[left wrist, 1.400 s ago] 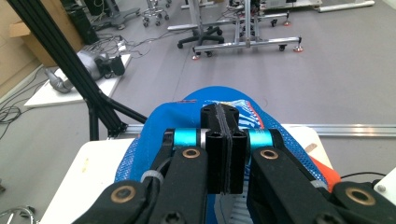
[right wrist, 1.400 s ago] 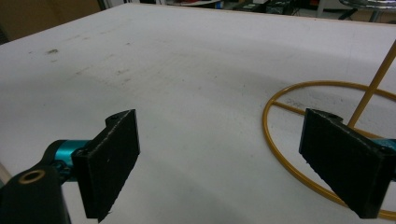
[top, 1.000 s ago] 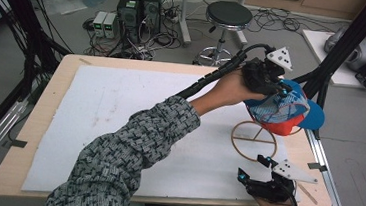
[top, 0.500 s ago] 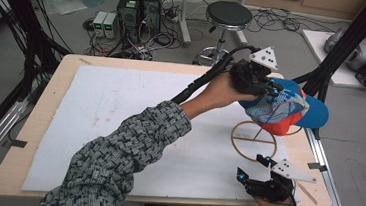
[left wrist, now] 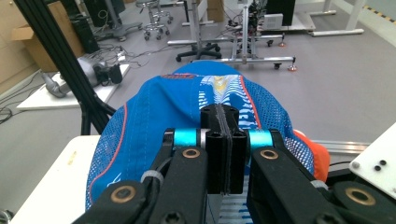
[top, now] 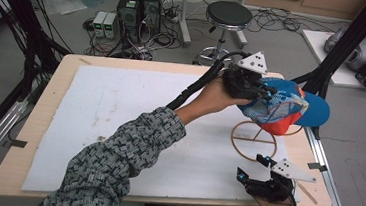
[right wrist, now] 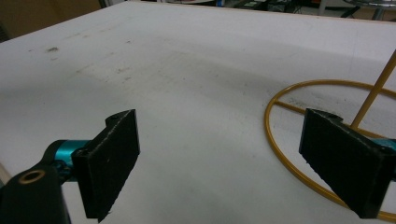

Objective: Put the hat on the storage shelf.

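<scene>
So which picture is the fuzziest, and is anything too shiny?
Right gripper view: the black pads up close look soft and blurry, and the white table has a pale sheen of light. Left gripper view: the blue cap is fairly sharp. High view: evenly lit, no strong glare.

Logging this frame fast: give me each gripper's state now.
Left gripper: shut, jaws pressed together at the blue mesh cap; a pinch of fabric cannot be confirmed.
Right gripper: open, holding nothing, low over the white mat beside the gold wire stand.
</scene>
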Tool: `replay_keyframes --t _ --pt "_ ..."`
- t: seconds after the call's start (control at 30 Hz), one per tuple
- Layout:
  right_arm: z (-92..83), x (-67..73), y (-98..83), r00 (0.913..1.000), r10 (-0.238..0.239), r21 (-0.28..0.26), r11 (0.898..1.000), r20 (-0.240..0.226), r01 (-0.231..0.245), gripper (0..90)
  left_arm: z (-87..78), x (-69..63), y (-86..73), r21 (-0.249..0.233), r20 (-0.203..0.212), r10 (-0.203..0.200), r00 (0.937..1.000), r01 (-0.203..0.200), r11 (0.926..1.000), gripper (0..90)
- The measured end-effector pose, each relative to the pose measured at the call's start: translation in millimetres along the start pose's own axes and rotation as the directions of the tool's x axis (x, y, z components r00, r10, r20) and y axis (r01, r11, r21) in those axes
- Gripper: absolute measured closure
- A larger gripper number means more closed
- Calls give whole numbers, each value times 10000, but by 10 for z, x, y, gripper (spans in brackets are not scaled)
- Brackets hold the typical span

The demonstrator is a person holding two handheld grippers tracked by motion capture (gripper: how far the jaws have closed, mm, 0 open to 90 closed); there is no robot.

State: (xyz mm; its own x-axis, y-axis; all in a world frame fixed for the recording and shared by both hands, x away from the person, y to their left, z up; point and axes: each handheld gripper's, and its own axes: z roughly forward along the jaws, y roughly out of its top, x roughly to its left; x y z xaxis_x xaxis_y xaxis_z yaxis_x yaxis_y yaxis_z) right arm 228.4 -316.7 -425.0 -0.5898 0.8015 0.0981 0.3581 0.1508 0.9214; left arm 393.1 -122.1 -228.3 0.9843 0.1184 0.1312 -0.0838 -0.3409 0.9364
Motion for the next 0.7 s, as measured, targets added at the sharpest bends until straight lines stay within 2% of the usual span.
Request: replay_keyframes --t 0.43,0.6,0.7 --pt "-1 3 0 10000 -17 18 10000 0 17 114 -153 18 101 -771 -53 -104 9999 99 9970 894" --pt "11 5 2 10000 -59 35 10000 2 59 114 -104 -18 86 -743 142 -88 9999 99 9972 894" --pt "6 7 2 10000 17 49 10000 -5 -17 114 -16 -52 66 -572 356 -54 9994 74 9983 894"
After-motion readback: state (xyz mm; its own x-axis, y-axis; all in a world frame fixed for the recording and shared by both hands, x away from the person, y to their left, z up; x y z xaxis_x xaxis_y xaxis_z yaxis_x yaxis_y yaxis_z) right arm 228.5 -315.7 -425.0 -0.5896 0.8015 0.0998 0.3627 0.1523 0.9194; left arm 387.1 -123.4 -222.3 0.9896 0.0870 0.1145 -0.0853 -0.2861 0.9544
